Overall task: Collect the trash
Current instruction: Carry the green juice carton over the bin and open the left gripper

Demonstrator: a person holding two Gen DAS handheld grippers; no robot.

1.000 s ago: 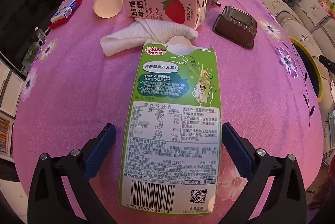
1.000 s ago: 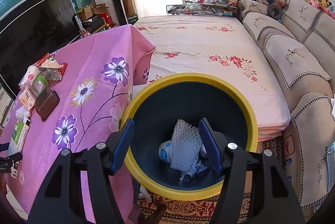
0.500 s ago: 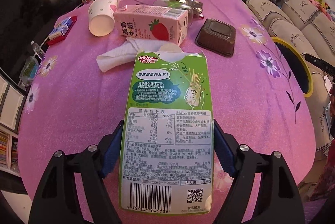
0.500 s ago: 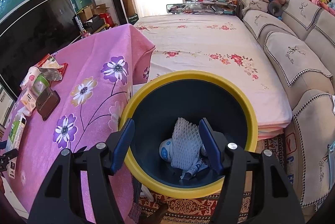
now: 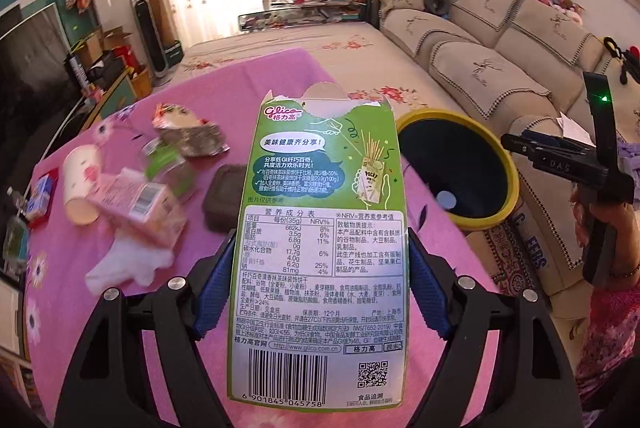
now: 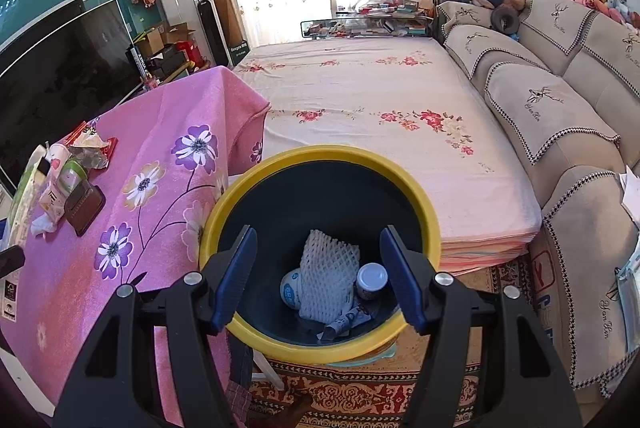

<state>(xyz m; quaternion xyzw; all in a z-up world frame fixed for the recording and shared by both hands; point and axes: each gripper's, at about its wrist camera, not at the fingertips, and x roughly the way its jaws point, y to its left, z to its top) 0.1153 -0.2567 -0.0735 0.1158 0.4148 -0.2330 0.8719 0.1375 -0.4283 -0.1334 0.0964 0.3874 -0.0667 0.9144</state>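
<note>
A green snack box point(image 5: 320, 187) with a torn-open top is raised above the pink table point(image 5: 80, 316), and my left gripper point(image 5: 320, 244) is shut on its sides. Beyond the box, off the table's right edge, a yellow-rimmed dark bin point(image 5: 508, 163) stands on the floor. My right gripper point(image 6: 318, 232) hangs open over that bin point(image 6: 320, 153) with nothing between its fingers. Inside the bin lie a white foam net point(image 6: 326, 268), a small jar point(image 6: 372, 278) and a crumpled wrapper. The left wrist view shows a hand holding the right gripper point(image 5: 560, 163) at the far right.
On the table's left lie a paper cup point(image 5: 80, 183), a pink milk carton point(image 5: 136, 207), a white tissue point(image 5: 128, 260), a brown tray point(image 5: 224, 195), a green tub point(image 5: 168, 163) and a foil wrapper point(image 5: 192, 135). A flowered mattress point(image 6: 380, 115) and a beige sofa point(image 6: 552, 115) border the bin.
My left gripper closed on the green box, lifted it off the table and swung right, so the bin came into its view. The right gripper shifted slightly over the bin.
</note>
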